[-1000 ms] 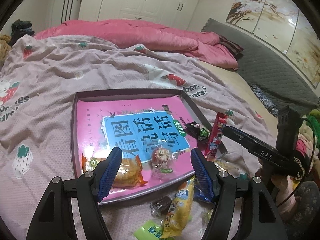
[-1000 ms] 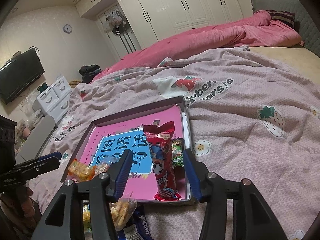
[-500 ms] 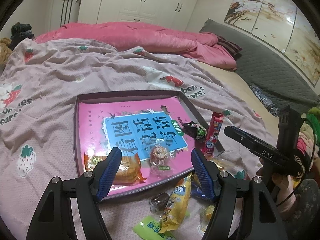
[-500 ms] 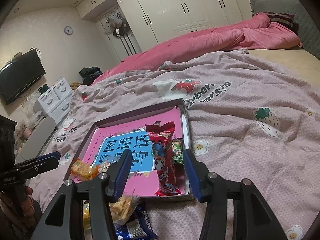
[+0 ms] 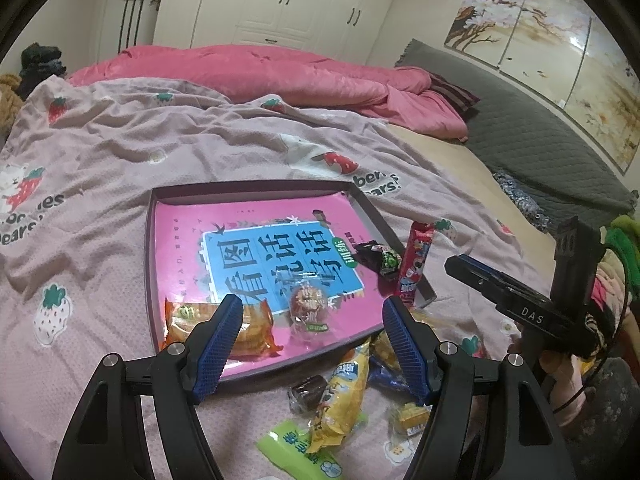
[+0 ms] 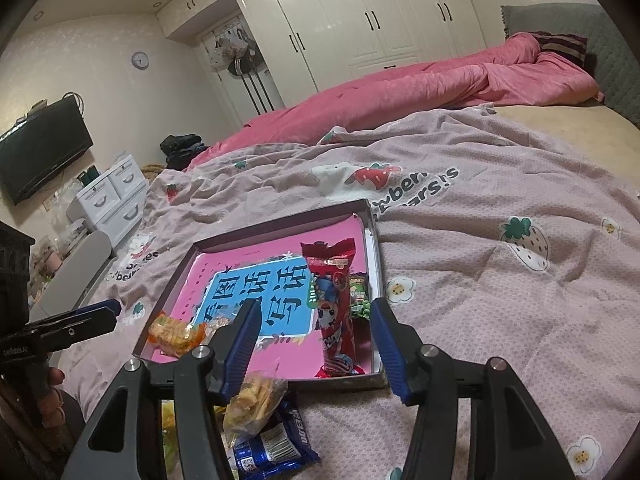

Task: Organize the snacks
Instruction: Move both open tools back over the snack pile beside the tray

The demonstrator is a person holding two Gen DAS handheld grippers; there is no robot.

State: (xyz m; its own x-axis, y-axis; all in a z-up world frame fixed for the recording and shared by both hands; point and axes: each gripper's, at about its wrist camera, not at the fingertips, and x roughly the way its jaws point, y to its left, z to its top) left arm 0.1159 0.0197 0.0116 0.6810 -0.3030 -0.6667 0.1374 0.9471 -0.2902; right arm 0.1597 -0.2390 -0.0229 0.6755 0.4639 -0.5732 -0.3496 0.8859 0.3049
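Observation:
A shallow box lid (image 5: 256, 188) with a pink and blue printed floor lies on the bed. In it are an orange snack pack (image 5: 256, 330), a round clear-wrapped sweet (image 5: 310, 304), a green and black sweet (image 5: 382, 258) and a red stick pack (image 5: 416, 260), which also shows in the right wrist view (image 6: 334, 300). My left gripper (image 5: 312, 344) is open and empty above the lid's near edge. My right gripper (image 6: 314, 344) is open and empty just short of the lid (image 6: 280, 224). Loose snacks lie outside: a yellow pack (image 5: 340, 404), a green pack (image 5: 296, 450), a blue pack (image 6: 272, 440).
The lid sits on a pink strawberry-print sheet (image 5: 120, 152). A rumpled pink duvet (image 5: 260, 76) lies behind it, with white wardrobes (image 6: 360, 20) at the back. A TV (image 6: 40, 152) and a white drawer unit (image 6: 116, 196) stand at the left.
Both grippers have drawn back a little from the lid, so it looks smaller and farther. More loose snacks show in front of the lid. The jaws stay open.

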